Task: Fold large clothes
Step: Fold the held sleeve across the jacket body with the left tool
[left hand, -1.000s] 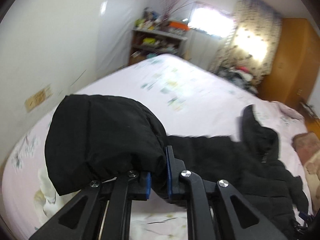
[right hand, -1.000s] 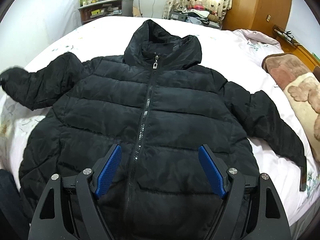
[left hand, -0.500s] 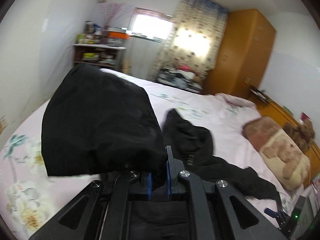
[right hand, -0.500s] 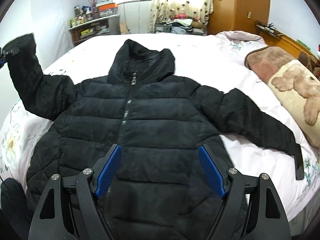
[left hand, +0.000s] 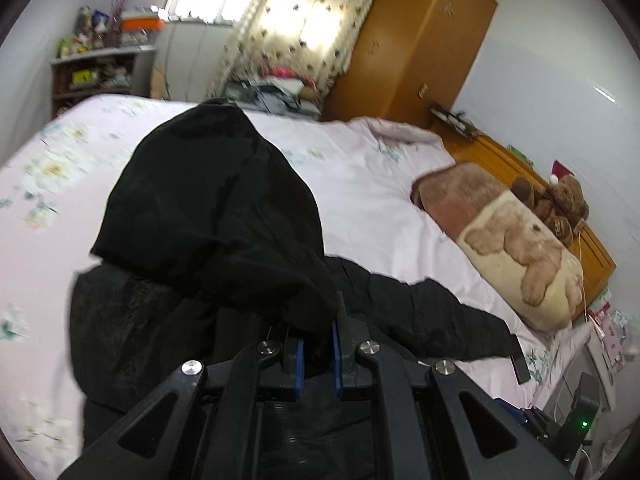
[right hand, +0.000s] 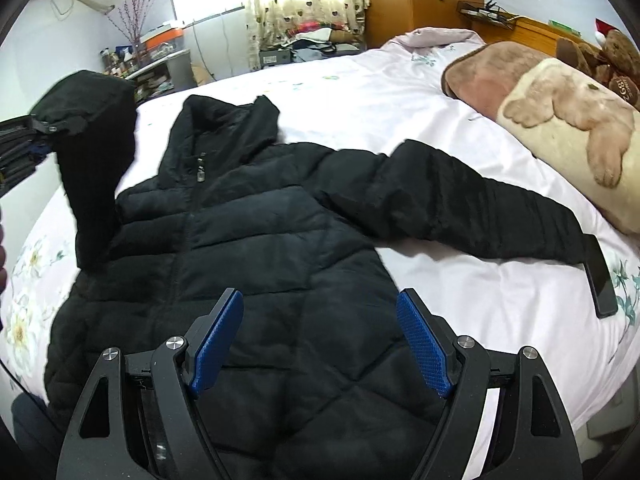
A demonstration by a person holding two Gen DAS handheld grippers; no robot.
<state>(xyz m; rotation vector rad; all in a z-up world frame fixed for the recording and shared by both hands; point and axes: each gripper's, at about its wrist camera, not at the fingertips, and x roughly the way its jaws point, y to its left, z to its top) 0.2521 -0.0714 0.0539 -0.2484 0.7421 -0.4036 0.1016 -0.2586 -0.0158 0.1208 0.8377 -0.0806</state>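
A black puffer jacket [right hand: 256, 248] lies front up on the bed, zipper closed, collar toward the far side. My left gripper [left hand: 318, 344] is shut on the cuff of its left sleeve [left hand: 216, 216] and holds the sleeve lifted above the jacket body; the raised sleeve [right hand: 96, 152] and the left gripper [right hand: 16, 144] also show at the left edge of the right wrist view. The other sleeve [right hand: 480, 212] lies stretched out to the right on the sheet. My right gripper [right hand: 320, 344] is open and empty above the jacket's lower front.
The bed [right hand: 360, 92] has a pale floral sheet. A brown bear-print blanket [right hand: 560, 120] and a teddy bear [right hand: 616, 60] lie at its right side. A dark phone [right hand: 600, 276] lies by the right cuff. A wardrobe [left hand: 412, 44] and shelves [left hand: 100, 68] stand behind.
My left gripper has lifted the left sleeve off the bed and swung it up and toward the jacket body. The right gripper stays open over the hem while its view shifts left.
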